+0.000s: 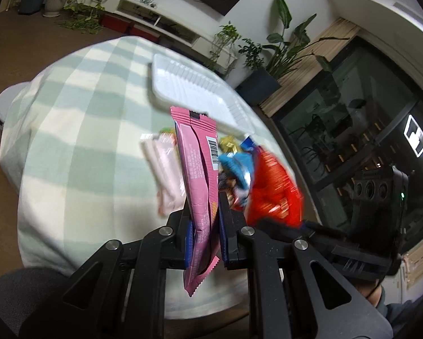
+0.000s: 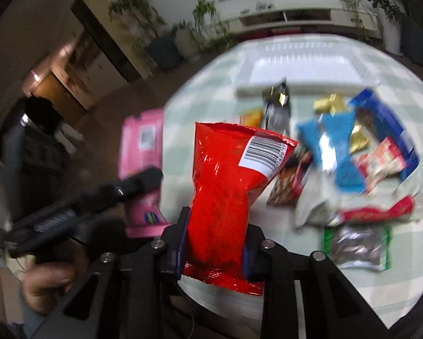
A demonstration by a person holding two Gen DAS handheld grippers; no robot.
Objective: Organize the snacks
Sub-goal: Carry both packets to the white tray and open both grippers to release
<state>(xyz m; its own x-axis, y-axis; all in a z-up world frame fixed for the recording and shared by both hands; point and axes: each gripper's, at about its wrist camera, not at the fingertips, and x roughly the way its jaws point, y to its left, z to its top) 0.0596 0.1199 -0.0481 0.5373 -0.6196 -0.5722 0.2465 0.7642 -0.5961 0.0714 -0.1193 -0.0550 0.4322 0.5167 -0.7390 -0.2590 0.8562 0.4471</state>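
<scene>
My left gripper (image 1: 204, 206) is shut on a pink snack packet (image 1: 198, 166) and holds it upright above the table. My right gripper (image 2: 215, 220) is shut on a red snack bag (image 2: 225, 186) with a white barcode label; this bag also shows in the left wrist view (image 1: 273, 186). The pink packet shows in the right wrist view (image 2: 142, 152) at the left, held by the other gripper. A white plastic tray (image 1: 189, 87) lies at the far side of the table, also seen in the right wrist view (image 2: 299, 70).
The round table has a green-and-white checked cloth (image 1: 78, 130). Several loose snacks lie on it: blue packets (image 2: 335, 147), gold-wrapped sweets (image 2: 331, 103), a blue box (image 2: 392, 130), a green-edged packet (image 2: 358, 245), a pale pink packet (image 1: 166, 169). Plants and a shelf stand behind.
</scene>
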